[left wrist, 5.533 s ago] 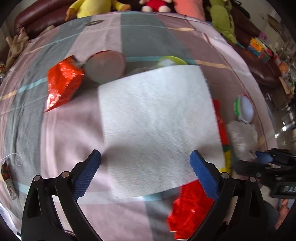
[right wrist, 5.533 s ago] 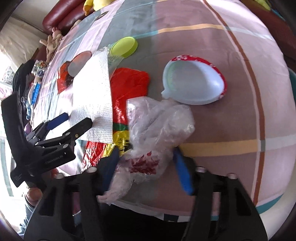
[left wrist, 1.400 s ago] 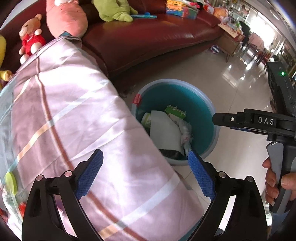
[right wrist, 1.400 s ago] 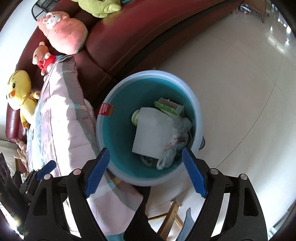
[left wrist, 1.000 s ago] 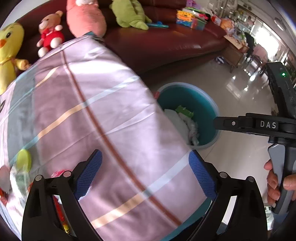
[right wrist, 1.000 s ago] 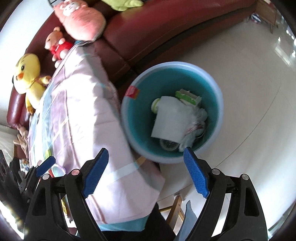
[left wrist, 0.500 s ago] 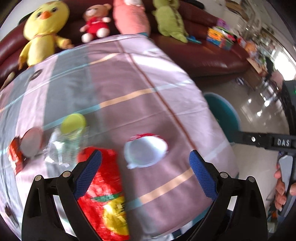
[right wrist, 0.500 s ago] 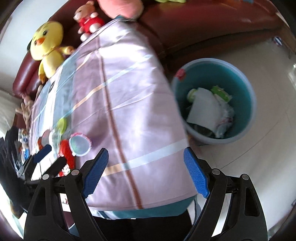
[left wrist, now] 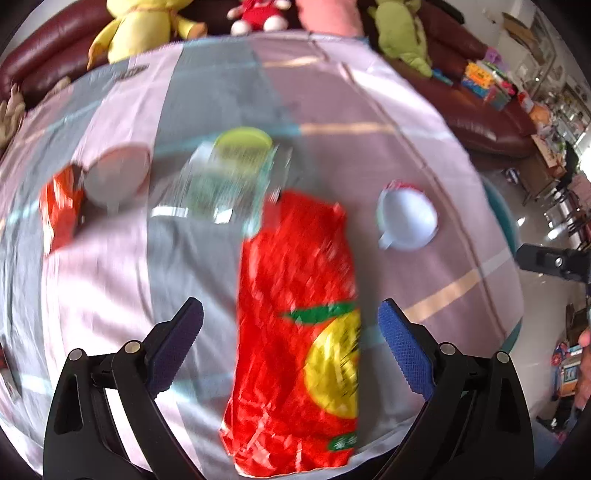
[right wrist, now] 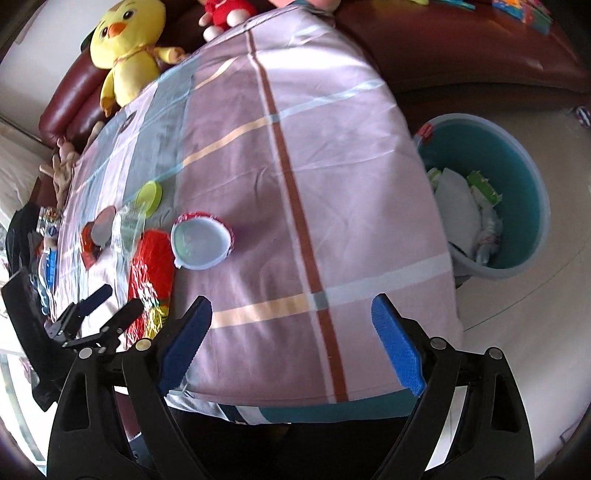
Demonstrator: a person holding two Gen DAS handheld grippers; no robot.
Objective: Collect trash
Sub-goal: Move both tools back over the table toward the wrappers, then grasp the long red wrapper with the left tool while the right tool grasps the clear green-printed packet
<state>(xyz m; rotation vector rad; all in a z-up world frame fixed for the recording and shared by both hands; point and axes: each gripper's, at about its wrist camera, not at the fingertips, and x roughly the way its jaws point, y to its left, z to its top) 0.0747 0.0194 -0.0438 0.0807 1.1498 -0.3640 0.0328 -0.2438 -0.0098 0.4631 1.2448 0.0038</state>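
While my left gripper (left wrist: 290,325) hangs over the table with its blue-padded jaws spread wide, the big crinkled red foil snack bag with a yellow and green print (left wrist: 299,332) lies flat on the cloth under the gap, touched by neither pad. My right gripper (right wrist: 291,326) is empty too, its jaws opening, with only the bare near edge of the pink, grey and brown checked tablecloth (right wrist: 303,147) beneath it.

Out from the left claw, a crumpled clear plastic wrapper (left wrist: 221,184) sits at the bag's far end, a round lime-green lid (left wrist: 243,142) at its far side. Left of those are a round pale lid (left wrist: 116,175) and a small red foil packet (left wrist: 59,206), close together. Right of the big bag lies a white peel-off foil cup lid with a red rim (left wrist: 406,218), just apart from it. All of this is motion-blurred in the left view.

The right view is sharper: it shows the grey-rimmed teal bin (right wrist: 517,206) on the floor past the table's right edge, holding white paper and a green carton scrap. The left view catches only a sliver of that bin. The right view also shows my left claw over the bag's near end.

A yellow plush chick (right wrist: 127,48) and a red plush toy (right wrist: 221,14) sit on the dark red leather sofa (right wrist: 461,48) behind the table.
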